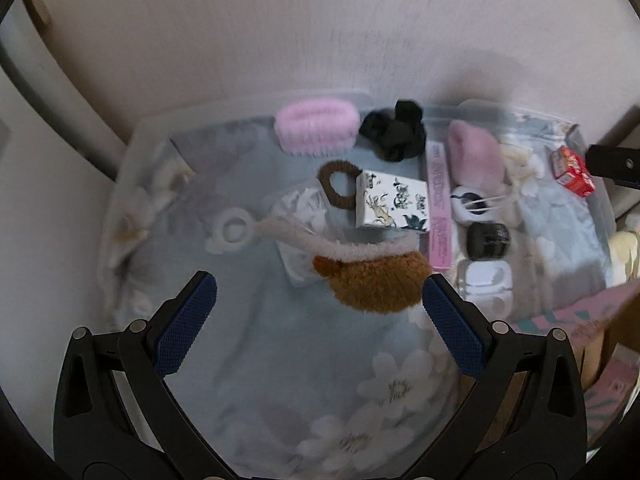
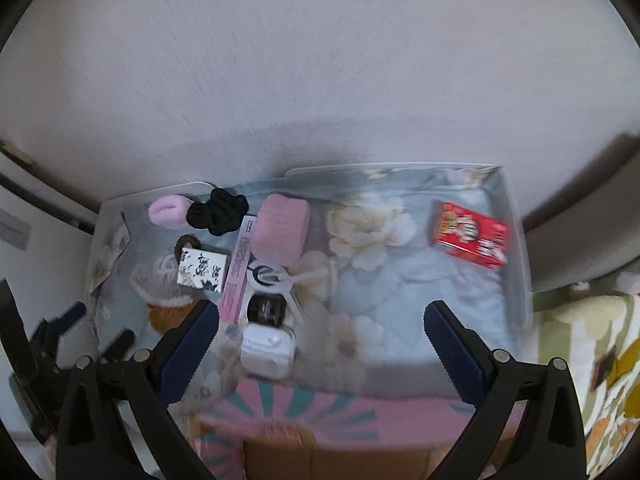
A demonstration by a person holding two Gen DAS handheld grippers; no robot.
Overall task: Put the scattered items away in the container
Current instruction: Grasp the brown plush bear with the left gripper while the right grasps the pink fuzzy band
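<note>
Brown fluffy pouch [image 1: 376, 284] just ahead of left hand-held gripper [image 1: 320, 322], jaws spread

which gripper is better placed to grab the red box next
Right. The red box lies just ahead of the open right gripper. For the left gripper it sits far off to the side, beyond the brown plush.

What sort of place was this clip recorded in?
Probably a bedroom or a similar room at home. A clear plastic bin sits on floral bedding against a plain wall. It holds personal bits: a black scrunchie, a pink hair roller and a red box.
</note>
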